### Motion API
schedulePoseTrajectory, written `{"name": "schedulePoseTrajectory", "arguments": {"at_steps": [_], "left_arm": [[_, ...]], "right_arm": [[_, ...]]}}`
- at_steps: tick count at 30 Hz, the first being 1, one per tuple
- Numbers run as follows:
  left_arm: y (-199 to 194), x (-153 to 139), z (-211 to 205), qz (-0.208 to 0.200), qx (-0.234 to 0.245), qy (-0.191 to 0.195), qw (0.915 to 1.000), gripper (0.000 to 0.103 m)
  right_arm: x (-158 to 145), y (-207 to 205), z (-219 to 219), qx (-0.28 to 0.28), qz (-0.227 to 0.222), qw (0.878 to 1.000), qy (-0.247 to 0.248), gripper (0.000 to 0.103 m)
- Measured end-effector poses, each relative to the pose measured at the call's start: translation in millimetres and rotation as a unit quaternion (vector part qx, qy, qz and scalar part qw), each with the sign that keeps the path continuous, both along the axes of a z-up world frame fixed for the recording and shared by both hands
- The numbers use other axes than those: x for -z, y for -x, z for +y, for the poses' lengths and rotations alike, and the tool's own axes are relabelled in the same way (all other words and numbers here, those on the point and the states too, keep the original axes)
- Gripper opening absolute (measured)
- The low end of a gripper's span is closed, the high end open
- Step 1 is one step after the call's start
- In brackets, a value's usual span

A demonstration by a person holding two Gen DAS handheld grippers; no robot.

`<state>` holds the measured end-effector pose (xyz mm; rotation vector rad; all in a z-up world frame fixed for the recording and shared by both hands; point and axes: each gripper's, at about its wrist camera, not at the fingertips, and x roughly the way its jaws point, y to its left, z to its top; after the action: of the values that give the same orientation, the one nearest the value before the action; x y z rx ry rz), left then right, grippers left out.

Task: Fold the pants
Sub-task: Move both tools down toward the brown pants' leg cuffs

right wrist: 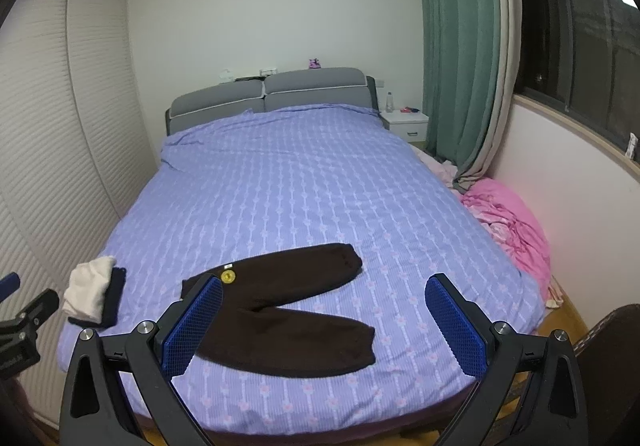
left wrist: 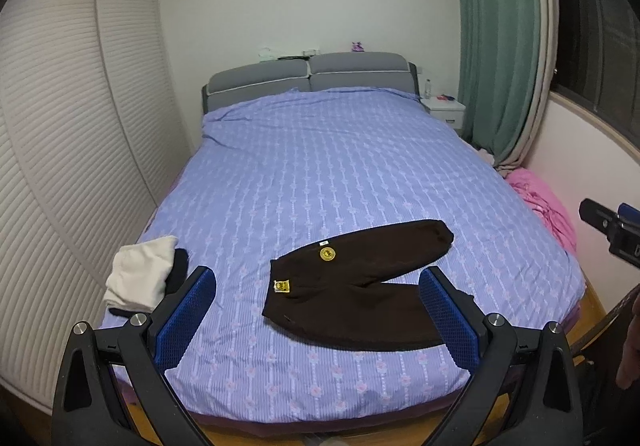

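Dark brown pants (left wrist: pixel 356 282) with yellow patches lie flat on the blue patterned bed cover (left wrist: pixel 320 166), legs spread apart toward the right, waistband to the left. They also show in the right wrist view (right wrist: pixel 280 310). My left gripper (left wrist: pixel 318 310) is open and empty, held above the foot of the bed, short of the pants. My right gripper (right wrist: pixel 324 322) is open and empty, also above the foot of the bed. The right gripper's tip shows at the right edge of the left wrist view (left wrist: pixel 608 226).
A folded white and black garment pile (left wrist: pixel 140 278) lies at the bed's near left corner. A wardrobe (left wrist: pixel 60 126) stands left of the bed. A pink blanket (right wrist: pixel 512 230), green curtain (right wrist: pixel 460 46) and white nightstand (right wrist: pixel 406 122) are on the right.
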<state>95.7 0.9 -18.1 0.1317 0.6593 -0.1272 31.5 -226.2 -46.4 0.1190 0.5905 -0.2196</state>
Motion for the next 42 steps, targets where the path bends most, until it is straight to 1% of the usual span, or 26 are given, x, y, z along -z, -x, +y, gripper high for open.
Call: {"name": "schedulePoseTrajectory", "arguments": {"at_steps": [8,14,17,21,23,27,31,35,39,42], "left_arm": [[-51.7,8.0,22.0,0.002,0.026,0.009,0.9996,0.103],[-89.4,20.6,43.6,0.004,0.037,0.023,0.999,0.103],[-109.7,26.5,50.2,0.006,0.035,0.016,0.9992,0.103],[-135.1,28.1,54.9,0.0,0.028,0.023,0.9994,0.103],[-148.4,30.3,52.7,-0.008,0.026,0.017,0.9995,0.103],[-176.3,44.6,48.9,0.001,0.02,0.005,0.9998,0.103],[-203.6,70.2,47.7,0.006,0.003,-0.009,0.9999,0.103],[-231.0,111.0,37.4,0.031,-0.004,-0.019,0.9993,0.103],[-252.9,149.6,18.3,0.051,0.002,-0.028,0.9983,0.103],[-272.7,187.4,-0.5,0.068,-0.002,-0.034,0.9971,0.103]], "right_arm": [[4.2,-40.0,23.9,0.029,0.015,0.999,0.009,0.103],[4.2,-71.1,41.4,0.038,0.027,0.999,0.017,0.103],[5.7,-86.7,48.2,0.04,0.029,0.999,0.02,0.103],[8.1,-110.8,48.5,0.045,0.039,0.998,0.021,0.103],[10.2,-123.3,46.6,0.046,0.041,0.998,0.027,0.103],[17.7,-151.3,37.8,0.049,0.051,0.997,0.036,0.102],[32.3,-181.3,24.6,0.049,0.061,0.996,0.041,0.103],[55.3,-213.2,9.5,0.042,0.07,0.995,0.056,0.102],[90.8,-249.7,-4.2,0.024,0.092,0.994,0.053,0.102],[124.4,-277.1,-15.2,0.013,0.109,0.992,0.058,0.101]]}}
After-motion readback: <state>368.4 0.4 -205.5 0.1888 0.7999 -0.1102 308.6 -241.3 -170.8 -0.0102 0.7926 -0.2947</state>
